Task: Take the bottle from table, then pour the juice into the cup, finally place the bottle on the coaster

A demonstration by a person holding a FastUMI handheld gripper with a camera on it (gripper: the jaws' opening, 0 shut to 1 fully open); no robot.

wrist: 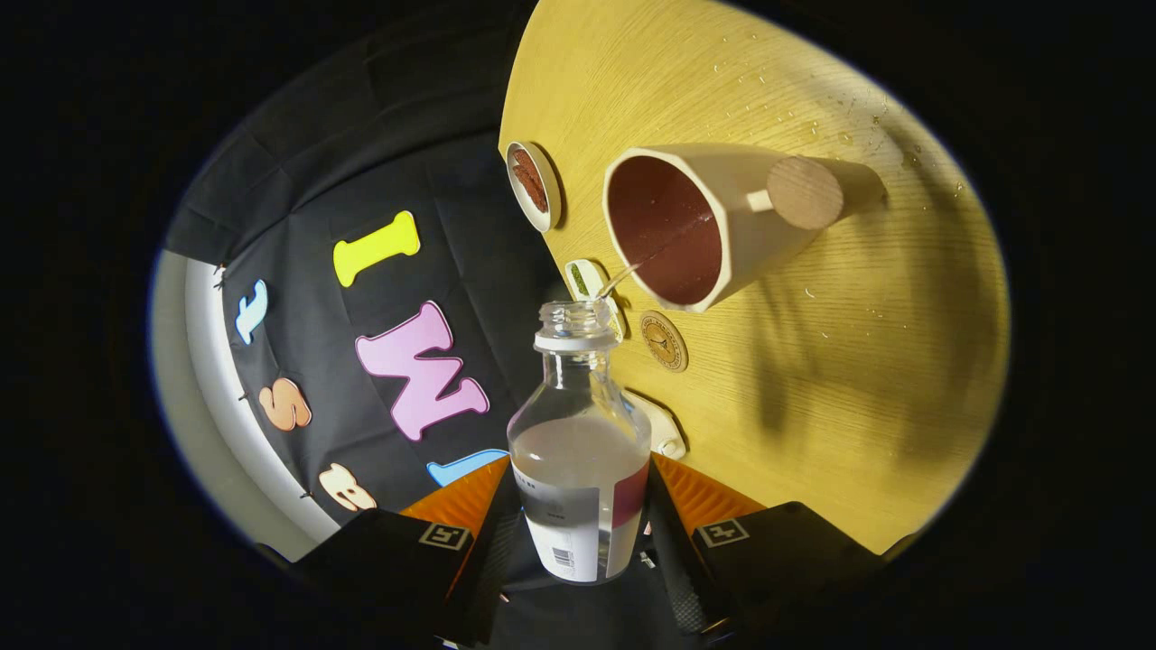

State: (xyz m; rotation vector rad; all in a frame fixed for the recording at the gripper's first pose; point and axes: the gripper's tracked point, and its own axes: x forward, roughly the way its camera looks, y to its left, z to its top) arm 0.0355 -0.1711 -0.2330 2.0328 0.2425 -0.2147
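Both fingers of the tongs [582, 533] clamp the bottle [581, 451], its mouth streaming liquid into the cup [713, 226] beyond.

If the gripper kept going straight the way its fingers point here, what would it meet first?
The gripper is shut on the bottle, whose open mouth leads. Straight ahead lies the rim of the cup receiving the thin stream. The small coasters on the table sit close to that line; depth is unclear.

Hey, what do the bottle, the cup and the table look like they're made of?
Bottle, gripped between the fingers: clear glass or hard plastic, see-through and glossy, with a paper-like label. Cup: matte cream outside, probably ceramic or plastic, dark red inside, with a round wood-grain knob. Table: light wood or veneer, fine straight grain.
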